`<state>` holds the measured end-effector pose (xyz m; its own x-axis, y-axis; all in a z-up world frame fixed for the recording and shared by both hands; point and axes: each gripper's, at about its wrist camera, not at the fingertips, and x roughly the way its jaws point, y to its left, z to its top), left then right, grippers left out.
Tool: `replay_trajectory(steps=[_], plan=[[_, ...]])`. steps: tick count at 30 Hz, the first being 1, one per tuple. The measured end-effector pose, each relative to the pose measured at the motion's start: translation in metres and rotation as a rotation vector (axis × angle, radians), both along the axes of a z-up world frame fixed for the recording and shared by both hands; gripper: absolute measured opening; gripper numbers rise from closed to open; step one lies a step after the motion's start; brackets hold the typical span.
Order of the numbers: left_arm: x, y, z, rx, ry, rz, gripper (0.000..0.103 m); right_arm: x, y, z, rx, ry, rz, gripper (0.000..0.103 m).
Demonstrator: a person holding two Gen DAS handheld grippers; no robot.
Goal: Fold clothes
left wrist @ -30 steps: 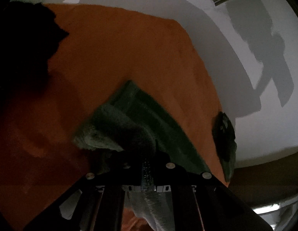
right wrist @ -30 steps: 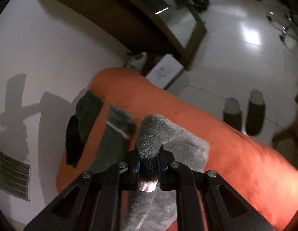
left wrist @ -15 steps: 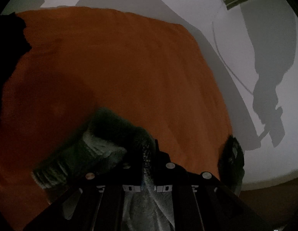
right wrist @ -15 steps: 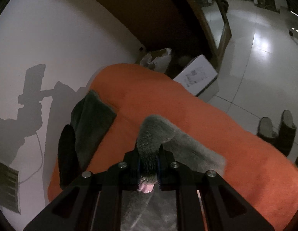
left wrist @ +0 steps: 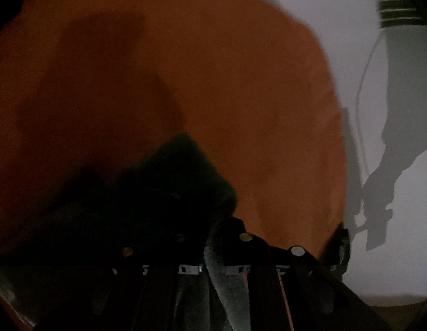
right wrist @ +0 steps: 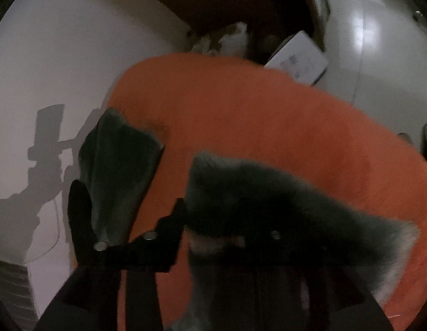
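While both grippers' jaws open, the fuzzy garment (right wrist: 282, 207) (dark grey) lies on the orange blanket (right wrist: 254, 115).

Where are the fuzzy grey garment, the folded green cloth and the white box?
fuzzy grey garment (right wrist: 268, 193): right wrist view, middle of its dark fuzzy top.
folded green cloth (right wrist: 117, 165): right wrist view, centre of its upper face.
white box (right wrist: 298, 58): right wrist view, its labelled top face.
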<state>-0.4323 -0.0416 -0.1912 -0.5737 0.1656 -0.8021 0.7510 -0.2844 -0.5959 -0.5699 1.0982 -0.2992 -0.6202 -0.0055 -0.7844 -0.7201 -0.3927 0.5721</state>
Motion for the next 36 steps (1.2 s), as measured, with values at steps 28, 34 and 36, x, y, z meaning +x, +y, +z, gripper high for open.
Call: replay_trajectory(steps=[28, 34, 36], plan=[[0.222, 0.033, 0.001, 0.178, 0.254, -0.145, 0.063, 0.183, -0.15, -0.009, -0.049, 0.168, 0.425, 0.062], [0.199, 0.079, -0.004, 0.001, 0.198, -0.295, 0.063, 0.2, -0.17, -0.026, -0.026, 0.146, 0.48, 0.063], [0.186, 0.078, 0.002, -0.088, 0.182, -0.296, 0.063, 0.202, -0.169, -0.033, -0.051, 0.141, 0.46, 0.063]])
